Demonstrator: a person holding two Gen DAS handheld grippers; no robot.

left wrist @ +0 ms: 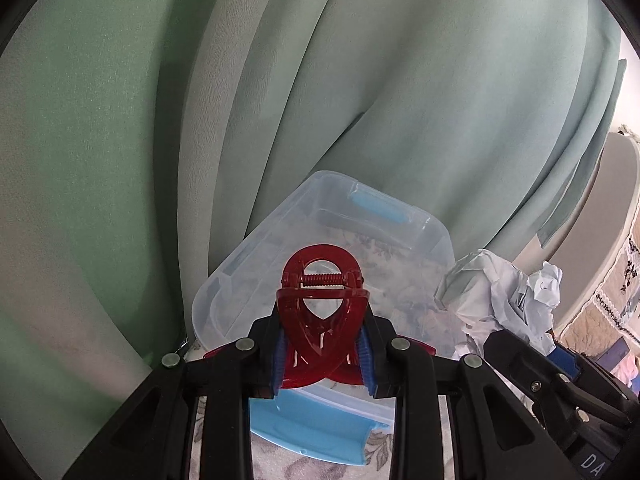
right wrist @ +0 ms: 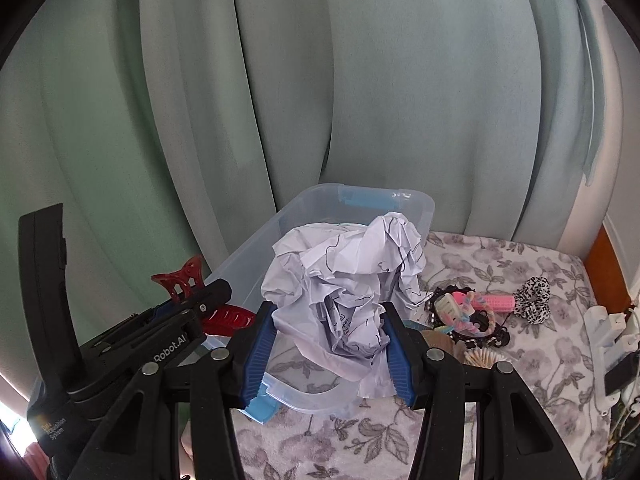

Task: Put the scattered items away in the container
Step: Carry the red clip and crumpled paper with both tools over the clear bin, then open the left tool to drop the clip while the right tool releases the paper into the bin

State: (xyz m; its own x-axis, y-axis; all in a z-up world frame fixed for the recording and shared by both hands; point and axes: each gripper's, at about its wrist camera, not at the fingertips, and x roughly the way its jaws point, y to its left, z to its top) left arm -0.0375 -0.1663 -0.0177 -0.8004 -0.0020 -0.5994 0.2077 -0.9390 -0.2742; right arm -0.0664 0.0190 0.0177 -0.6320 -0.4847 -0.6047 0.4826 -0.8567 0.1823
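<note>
Left claw (left wrist: 322, 364) grips red hair clip (left wrist: 320, 304); right claw (right wrist: 328, 356) clamps crumpled paper (right wrist: 348, 280); floral bedcover (right wrist: 500, 392), green curtain (right wrist: 360, 80)

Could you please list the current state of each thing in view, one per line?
left gripper: shut on the red hair claw
red hair claw: held above the container's near rim
right gripper: shut on the crumpled paper
crumpled paper: held over the container
clear plastic container: open, lid off
black-and-white scrunchie: lying on the floral cloth
pink tube: lying flat
</note>
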